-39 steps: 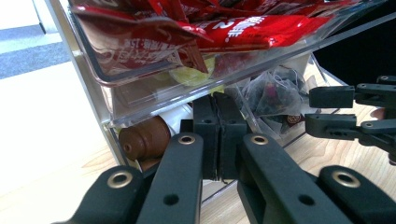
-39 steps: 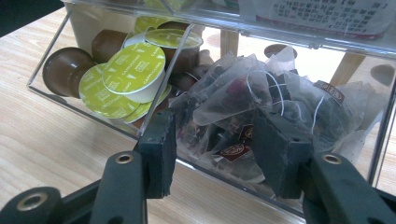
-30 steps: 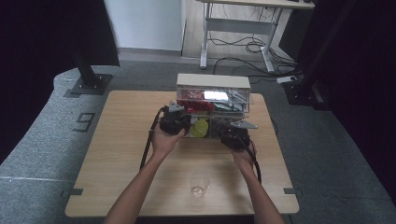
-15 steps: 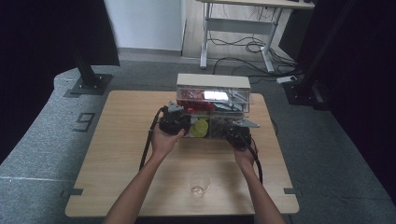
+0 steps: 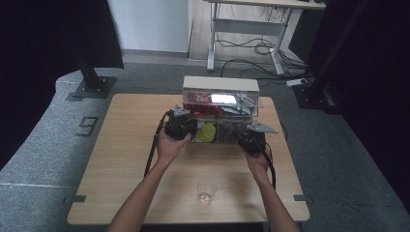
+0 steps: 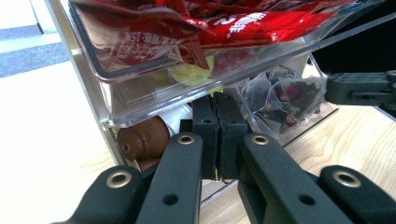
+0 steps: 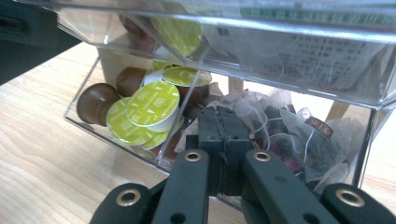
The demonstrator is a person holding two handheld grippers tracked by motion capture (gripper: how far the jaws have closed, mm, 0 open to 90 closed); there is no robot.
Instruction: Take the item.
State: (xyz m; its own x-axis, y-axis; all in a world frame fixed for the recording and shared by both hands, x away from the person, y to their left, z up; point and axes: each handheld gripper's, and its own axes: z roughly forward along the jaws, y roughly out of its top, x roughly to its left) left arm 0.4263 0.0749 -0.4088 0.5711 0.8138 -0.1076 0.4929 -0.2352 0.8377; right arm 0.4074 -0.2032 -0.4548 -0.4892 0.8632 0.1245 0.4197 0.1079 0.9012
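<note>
The left gripper [image 6: 215, 112] has its 2 black jaws pressed together, pads meeting with no gap, at the lower drawer front of a clear acrylic organizer [image 6: 88, 93]. Above the jaws, the upper drawer [image 6: 140, 70] holds red foil packets [image 6: 252, 23]. A brown coffee capsule [image 6: 142, 137] lies just left of the jaws, and mesh tea bags [image 6: 280, 98] sit to their right. The other gripper [image 6: 362, 87] reaches in from the right edge, above the wooden table [image 6: 359, 135].
</note>
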